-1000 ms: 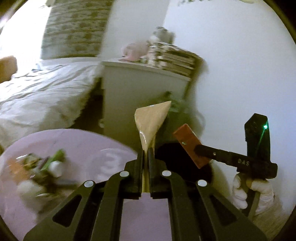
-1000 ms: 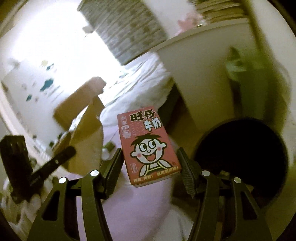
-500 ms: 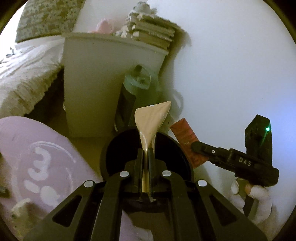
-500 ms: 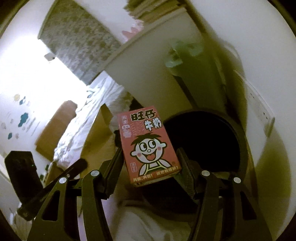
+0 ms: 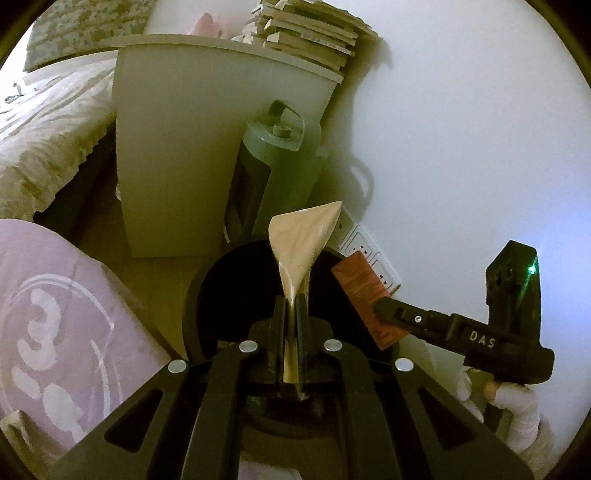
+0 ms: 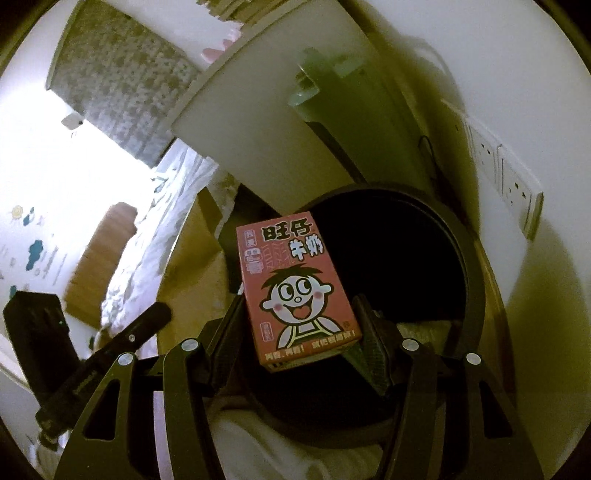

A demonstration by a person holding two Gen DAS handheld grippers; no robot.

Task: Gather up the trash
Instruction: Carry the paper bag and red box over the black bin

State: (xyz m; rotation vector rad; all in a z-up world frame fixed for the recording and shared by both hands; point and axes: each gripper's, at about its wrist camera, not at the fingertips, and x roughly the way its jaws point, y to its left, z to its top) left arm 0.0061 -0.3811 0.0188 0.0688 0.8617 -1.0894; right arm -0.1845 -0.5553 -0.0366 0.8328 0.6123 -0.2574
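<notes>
My left gripper (image 5: 290, 308) is shut on a crumpled pale wrapper (image 5: 301, 242) and holds it over the mouth of a black round trash bin (image 5: 229, 284). My right gripper (image 6: 299, 325) is shut on a red milk carton (image 6: 295, 288) with a cartoon face, held above the same bin (image 6: 399, 266). In the left wrist view the carton (image 5: 364, 291) and the right gripper (image 5: 384, 308) show at the right, over the bin's right rim. The left gripper's body (image 6: 99, 354) shows at lower left in the right wrist view.
A white nightstand (image 5: 192, 147) with stacked books (image 5: 310, 33) stands behind the bin, with a grey-green heater (image 5: 273, 173) beside it. A wall socket strip (image 6: 506, 177) is on the white wall. A purple mat (image 5: 55, 332) and a bed (image 5: 44, 136) lie to the left.
Both grippers swung from the purple mat toward the wall and moved closer over the black bin, each still holding its item. The bin now fills the area under both.
</notes>
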